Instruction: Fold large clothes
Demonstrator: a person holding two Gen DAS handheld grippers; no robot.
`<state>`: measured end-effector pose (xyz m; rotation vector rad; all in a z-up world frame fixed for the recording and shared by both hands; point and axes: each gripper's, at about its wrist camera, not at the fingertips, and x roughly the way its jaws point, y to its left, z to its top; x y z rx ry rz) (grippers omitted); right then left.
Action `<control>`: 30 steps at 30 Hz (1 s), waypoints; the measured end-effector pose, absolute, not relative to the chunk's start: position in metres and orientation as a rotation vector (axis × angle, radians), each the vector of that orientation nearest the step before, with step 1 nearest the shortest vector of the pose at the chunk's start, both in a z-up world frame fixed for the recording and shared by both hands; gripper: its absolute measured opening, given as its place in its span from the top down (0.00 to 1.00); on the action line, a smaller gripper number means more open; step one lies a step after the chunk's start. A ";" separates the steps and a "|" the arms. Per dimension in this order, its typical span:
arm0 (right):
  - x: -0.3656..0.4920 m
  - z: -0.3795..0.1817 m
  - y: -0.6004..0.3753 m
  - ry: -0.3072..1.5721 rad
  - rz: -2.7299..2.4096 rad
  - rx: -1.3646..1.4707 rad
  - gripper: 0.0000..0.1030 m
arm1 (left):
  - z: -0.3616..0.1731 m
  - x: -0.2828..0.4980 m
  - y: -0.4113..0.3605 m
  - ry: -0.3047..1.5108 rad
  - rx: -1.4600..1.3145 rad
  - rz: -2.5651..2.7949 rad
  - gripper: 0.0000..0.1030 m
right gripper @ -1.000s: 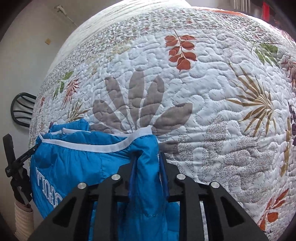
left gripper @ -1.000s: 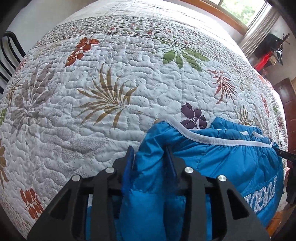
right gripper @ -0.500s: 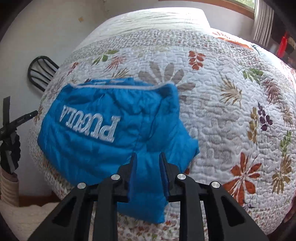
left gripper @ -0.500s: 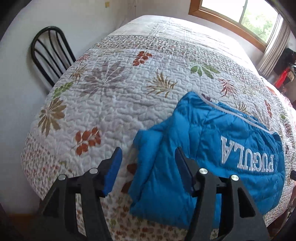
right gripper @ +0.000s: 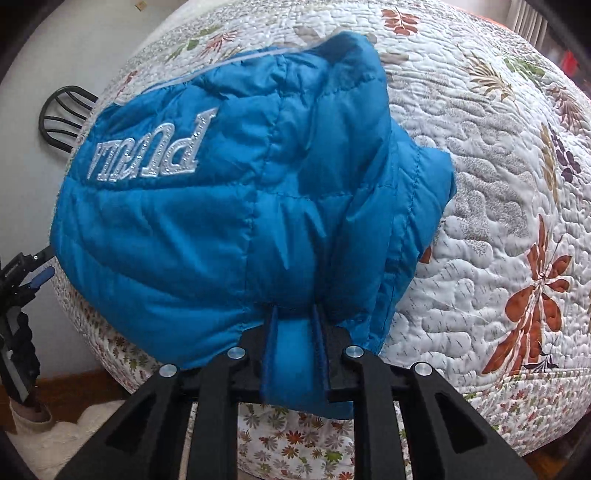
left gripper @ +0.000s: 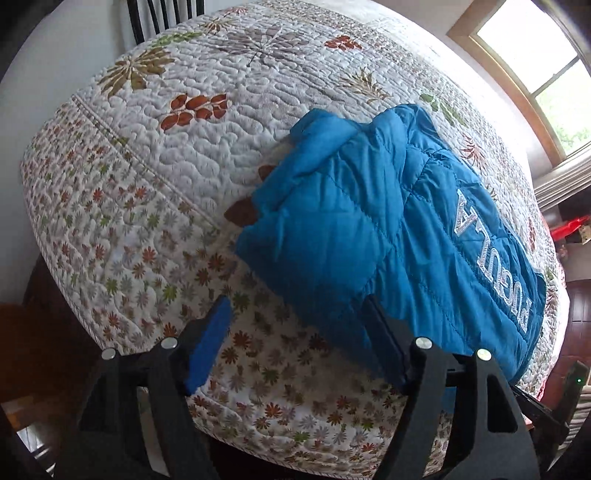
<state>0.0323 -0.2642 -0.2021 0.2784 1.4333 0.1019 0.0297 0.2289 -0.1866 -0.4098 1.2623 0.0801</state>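
Observation:
A blue quilted jacket [left gripper: 388, 229] with white lettering lies folded on the floral bed quilt [left gripper: 207, 155], near the bed's front edge. My left gripper [left gripper: 295, 301] is open and its jaws are still opening. They stand over the quilt's border, and the jacket's hem just overlaps the right finger without being pinched. In the right wrist view the jacket [right gripper: 229, 206] bulges up close. My right gripper [right gripper: 294, 310] is closing, with a fold of the jacket's edge pressed between its blue pads.
A black chair [left gripper: 159, 14] stands by the wall beyond the bed's corner and shows again as the chair [right gripper: 62, 114]. A window [left gripper: 535, 48] is at the far right. The quilt drops off at the bed's edge [left gripper: 258, 424] above a wooden floor [left gripper: 33, 332].
The left gripper let go of the jacket, opened wide and drew back to the bed's edge. The jacket now lies lettering up. The right gripper kept its fold and moved closer to the jacket.

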 end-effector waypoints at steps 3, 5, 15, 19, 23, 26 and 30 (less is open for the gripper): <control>0.033 -0.204 -0.265 1.438 0.100 0.282 0.83 | -0.192 0.025 0.227 1.252 -0.464 0.072 0.29; 0.034 -0.206 -0.265 1.438 0.102 0.283 0.83 | -0.194 0.024 0.229 1.224 -0.489 0.079 0.29; 0.034 -0.206 -0.266 1.439 0.113 0.276 0.84 | -0.214 0.040 0.261 1.112 -0.791 0.016 0.29; 0.034 -0.205 -0.267 1.442 0.110 0.278 0.84 | -0.236 0.048 0.272 1.100 -0.956 -0.039 0.39; 0.034 -0.206 -0.266 1.454 0.104 0.271 0.84 | -0.254 0.048 0.276 1.067 -1.072 -0.103 0.55; 0.035 -0.205 -0.264 1.468 0.095 0.258 0.84 | -0.257 0.038 0.278 1.036 -1.133 -0.112 0.71; 0.038 -0.206 -0.262 1.484 0.080 0.249 0.84 | -0.234 0.023 0.268 0.986 -1.055 -0.104 0.80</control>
